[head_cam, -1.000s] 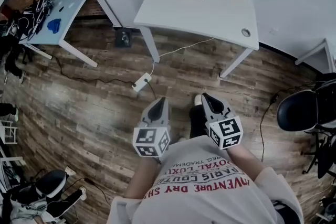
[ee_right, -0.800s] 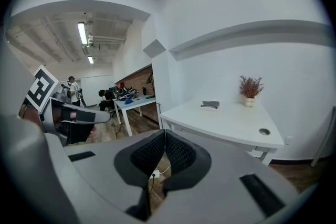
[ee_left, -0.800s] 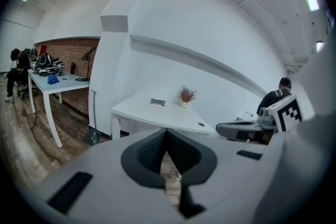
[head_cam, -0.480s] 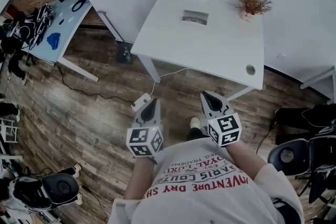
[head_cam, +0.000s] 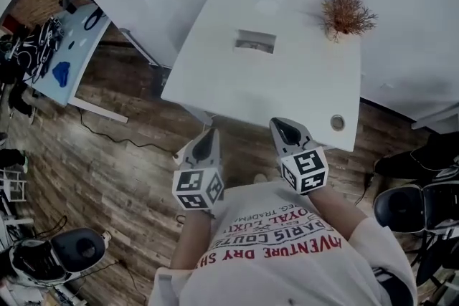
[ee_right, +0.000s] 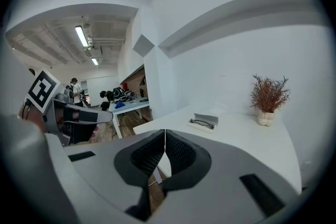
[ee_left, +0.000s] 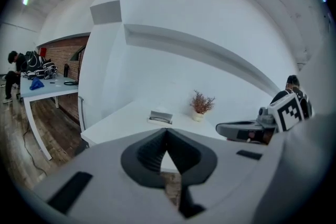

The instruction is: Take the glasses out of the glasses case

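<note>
The person has stepped closer, so the white rectangular bench (head_cam: 287, 86) now lies just ahead of both grippers. The left gripper (head_cam: 206, 134) and right gripper (head_cam: 282, 127) are clenched on nothing. The open white glasses case (head_cam: 255, 42), with the dark-framed glasses (ee_right: 202, 124) inside, sits mid-bench, well apart from them.

shirt (head_cam: 287, 254) print, upside down, seemingly "VENTURE DRY SH", "ROYAL LUX"

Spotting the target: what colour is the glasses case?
White. The glasses case shows best in the right gripper view.
</note>
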Demonstrator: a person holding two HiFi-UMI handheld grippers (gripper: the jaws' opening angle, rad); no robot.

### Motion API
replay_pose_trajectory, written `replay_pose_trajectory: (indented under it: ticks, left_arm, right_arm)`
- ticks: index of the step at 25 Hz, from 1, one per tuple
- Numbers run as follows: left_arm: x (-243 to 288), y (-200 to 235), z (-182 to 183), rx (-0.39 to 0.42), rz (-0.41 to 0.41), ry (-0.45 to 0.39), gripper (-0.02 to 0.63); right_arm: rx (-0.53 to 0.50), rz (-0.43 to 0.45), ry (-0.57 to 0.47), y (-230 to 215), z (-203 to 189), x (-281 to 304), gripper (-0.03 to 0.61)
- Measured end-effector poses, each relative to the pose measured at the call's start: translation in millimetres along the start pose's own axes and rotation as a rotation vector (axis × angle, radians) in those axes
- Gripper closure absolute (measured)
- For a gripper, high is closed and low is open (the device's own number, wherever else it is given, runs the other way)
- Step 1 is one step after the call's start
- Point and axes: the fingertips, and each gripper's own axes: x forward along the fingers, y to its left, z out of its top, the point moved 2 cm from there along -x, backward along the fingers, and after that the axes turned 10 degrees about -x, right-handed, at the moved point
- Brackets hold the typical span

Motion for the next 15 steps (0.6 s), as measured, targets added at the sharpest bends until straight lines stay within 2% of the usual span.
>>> replay_pose_trajectory:
  ticks: [7, 15]
  left_arm:
    - [57.9, 7.9, 11.0, 0.016, -0.031, 0.055, 0.612]
    - [153.1, 25.8, 57.1, 0.073, -0.161, 0.128, 0.612]
  right_arm:
    - [0.04, -0.021, 0.025, -32.5, 0.5, 34.3, 0.566]
    - [0.081, -0.126, 0.064, -77.8, 16.6, 96.1, 0.566]
